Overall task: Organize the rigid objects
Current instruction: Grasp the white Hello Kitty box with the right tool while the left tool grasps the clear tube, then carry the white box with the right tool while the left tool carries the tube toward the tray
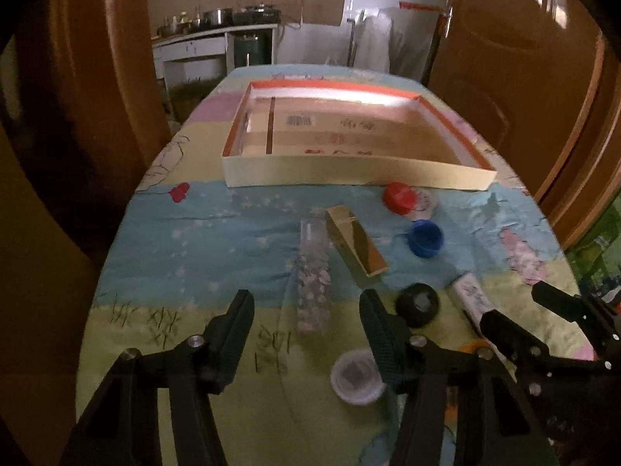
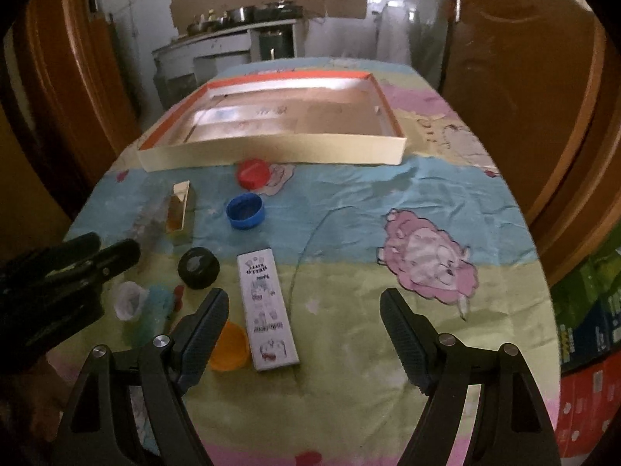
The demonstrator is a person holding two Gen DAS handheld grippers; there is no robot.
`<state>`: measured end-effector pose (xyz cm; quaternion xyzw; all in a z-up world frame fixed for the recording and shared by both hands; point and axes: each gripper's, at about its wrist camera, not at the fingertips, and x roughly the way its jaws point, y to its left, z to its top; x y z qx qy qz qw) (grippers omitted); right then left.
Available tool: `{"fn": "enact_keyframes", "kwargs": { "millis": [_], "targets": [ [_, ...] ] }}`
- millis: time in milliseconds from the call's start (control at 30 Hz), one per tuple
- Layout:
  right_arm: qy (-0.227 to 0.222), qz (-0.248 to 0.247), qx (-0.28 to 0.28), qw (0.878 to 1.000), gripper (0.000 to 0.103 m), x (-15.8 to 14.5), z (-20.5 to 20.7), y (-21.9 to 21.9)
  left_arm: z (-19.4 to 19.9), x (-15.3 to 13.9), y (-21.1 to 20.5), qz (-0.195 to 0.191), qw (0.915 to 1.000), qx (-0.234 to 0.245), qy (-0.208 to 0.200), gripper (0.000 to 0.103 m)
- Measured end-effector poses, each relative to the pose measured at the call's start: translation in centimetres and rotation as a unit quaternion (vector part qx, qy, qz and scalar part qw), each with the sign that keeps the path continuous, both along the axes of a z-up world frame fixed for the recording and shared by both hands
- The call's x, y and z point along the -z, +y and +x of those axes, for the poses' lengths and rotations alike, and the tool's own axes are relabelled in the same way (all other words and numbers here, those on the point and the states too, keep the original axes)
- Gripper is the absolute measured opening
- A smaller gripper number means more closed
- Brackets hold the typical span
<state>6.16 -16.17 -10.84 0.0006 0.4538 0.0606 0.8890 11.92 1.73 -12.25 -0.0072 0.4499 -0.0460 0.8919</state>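
A shallow cardboard tray [image 1: 349,173] [image 2: 271,151] with an orange rim lies at the far end of the table. In front of it lie a red cap [image 1: 399,196], a blue cap [image 1: 426,239], a gold box [image 1: 355,240], a black cap [image 1: 418,305], a whitish cap [image 1: 355,378] and a clear tube [image 1: 312,279]. My left gripper [image 1: 306,306] stands open above the tube's near end, not touching it. My right gripper [image 2: 304,299] is open over a white printed box [image 2: 268,310], beside an orange cap [image 2: 229,345].
The oval table has a patterned cloth [image 2: 388,202] and drops off at both sides. Wooden doors [image 1: 516,77] stand close on either side. Stacked cartons [image 2: 582,330] sit on the floor at the right. A kitchen counter [image 1: 217,35] with pots is behind.
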Motion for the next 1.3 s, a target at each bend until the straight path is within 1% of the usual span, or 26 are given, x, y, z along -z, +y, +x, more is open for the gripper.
{"fn": "enact_keyframes", "kwargs": {
  "millis": [100, 200, 300, 333, 400, 433, 467, 500, 533, 567, 633, 800, 967, 1167, 1300],
  "targets": [
    [0.015, -0.002, -0.008, 1.0, 0.082, 0.8, 1.1, 0.4, 1.0, 0.8, 0.0, 0.007, 0.9999, 0.004, 0.011, 0.053],
    [0.026, -0.007, -0.014, 1.0, 0.081, 1.4, 1.9, 0.6, 1.6, 1.5, 0.0, 0.005, 0.9997, 0.007, 0.022, 0.052],
    [0.034, -0.015, -0.021, 0.999, 0.08, 1.8, 2.3, 0.8, 1.8, 1.7, 0.0, 0.006, 0.9997, 0.011, 0.019, 0.051],
    [0.031, -0.02, -0.022, 0.999, 0.077, 1.8, 2.2, 0.9, 1.8, 1.7, 0.1, 0.004, 0.9998, 0.011, 0.018, 0.05],
    [0.026, -0.023, -0.03, 0.999, 0.067, 1.7, 2.1, 1.1, 1.8, 1.7, 0.3, 0.011, 0.9998, 0.006, 0.013, 0.04],
    [0.024, -0.023, -0.035, 0.999, 0.058, 1.7, 1.9, 1.2, 1.8, 1.7, 0.3, 0.014, 0.9998, 0.006, 0.012, 0.038],
    [0.021, -0.024, -0.041, 0.999, 0.045, 1.6, 1.8, 1.4, 1.8, 1.7, 0.3, 0.014, 0.9998, 0.006, 0.011, 0.035],
    [0.021, -0.023, -0.047, 0.998, 0.039, 1.6, 1.7, 1.5, 1.7, 1.6, 0.3, 0.014, 0.9998, 0.007, 0.01, 0.028],
    [0.02, -0.022, -0.049, 0.998, 0.03, 1.5, 1.6, 1.6, 1.7, 1.6, 0.4, 0.012, 0.9999, 0.007, 0.01, 0.025],
    [0.018, -0.024, -0.05, 0.998, 0.028, 1.5, 1.5, 1.7, 1.7, 1.6, 0.4, 0.008, 0.9999, 0.007, 0.009, 0.021],
    [0.015, -0.026, -0.051, 0.998, 0.028, 1.5, 1.3, 1.8, 1.7, 1.5, 0.7, 0.0, 0.9999, 0.007, 0.009, 0.021],
    [0.012, 0.003, -0.044, 0.999, 0.027, 1.1, 1.0, 0.9, 1.4, 1.3, 1.3, -0.02, 0.9998, 0.0, 0.006, 0.02],
    [0.001, 0.022, -0.041, 0.999, 0.026, 0.1, 0.7, 0.3, 0.9, 0.1, 1.3, -0.02, 0.9998, 0.0, -0.009, 0.02],
    [-0.014, 0.025, -0.037, 0.999, 0.026, -1.1, 0.5, 0.2, 0.8, -1.9, 1.4, -0.016, 0.9993, -0.004, -0.033, 0.02],
    [-0.034, 0.021, -0.031, 0.999, 0.026, -2.4, 0.4, -0.1, 0.8, -3.1, 1.6, -0.018, 0.9987, -0.003, -0.046, 0.02]
  ]
}}
